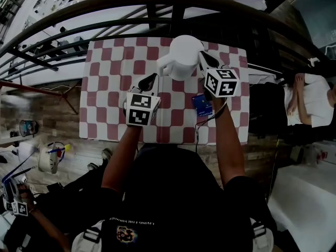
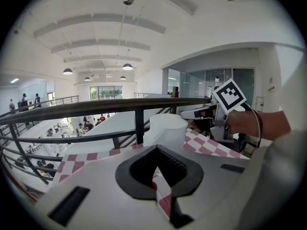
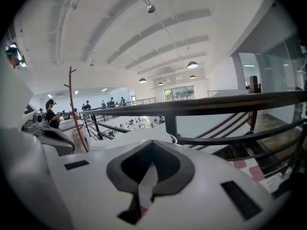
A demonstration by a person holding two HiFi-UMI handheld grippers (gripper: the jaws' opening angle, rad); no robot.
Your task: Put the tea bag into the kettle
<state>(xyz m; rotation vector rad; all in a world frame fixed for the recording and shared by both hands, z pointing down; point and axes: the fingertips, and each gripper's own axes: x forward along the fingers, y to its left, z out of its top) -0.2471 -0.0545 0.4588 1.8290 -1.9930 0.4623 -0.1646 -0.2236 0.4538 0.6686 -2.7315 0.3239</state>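
Head view showed the left tongs [image 1: 151,79] closed with nothing between them, hovering over the checked surface [image 1: 113,88] just left of the white kettle [image 1: 184,56]. The kettle stood upright near the far edge. Its top read as one unbroken white cap, so the lid seemed to be on, and nothing inside it could be seen. The right tongs [image 1: 206,59] were likewise shut and empty, with their tip right beside the kettle's right flank; whether they touched it I could not tell. Nearer the person, beside the right forearm, a small blue thing [image 1: 201,104] lay flat on the surface. It may have been the tea bag in its wrapper, but it was too small to be sure. As I judged it, the scene fitted two stages: a bag waiting outside a closed kettle, or a bag already inside with the lid back on and only a packet left out. Either way, neither pair could grip anything without first parting its jaws. The surface was a small table under a red-and-white checked cloth, set against a dark railing [image 1: 157,4] over a bright open hall below. A person in white [image 1: 310,98] sat off to the right.
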